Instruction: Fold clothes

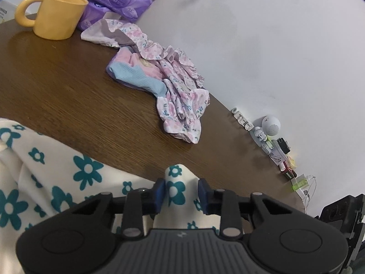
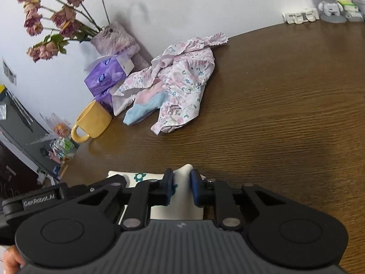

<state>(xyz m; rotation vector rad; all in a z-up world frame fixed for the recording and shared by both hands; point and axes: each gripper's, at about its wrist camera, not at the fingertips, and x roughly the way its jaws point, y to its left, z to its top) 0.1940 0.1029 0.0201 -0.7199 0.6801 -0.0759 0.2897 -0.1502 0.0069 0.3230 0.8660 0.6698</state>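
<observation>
A white garment with teal flowers [image 1: 57,171] lies on the brown table at the lower left of the left wrist view. My left gripper [image 1: 181,194] is shut on a raised fold of it. In the right wrist view the same white garment [image 2: 180,205] shows between the blue pads, and my right gripper [image 2: 181,188] is shut on its edge. A crumpled pink floral garment [image 1: 180,93] [image 2: 182,80] lies farther back on the table, partly over a pink and light blue piece [image 1: 136,73] [image 2: 146,107].
A yellow mug [image 1: 57,14] [image 2: 93,122] and purple tissue packs [image 1: 118,2] [image 2: 107,80] stand near the wall. A vase of dried roses [image 2: 114,38] is behind them. A small white robot figure [image 1: 268,127] [image 2: 328,2] and trinkets line the table's far edge.
</observation>
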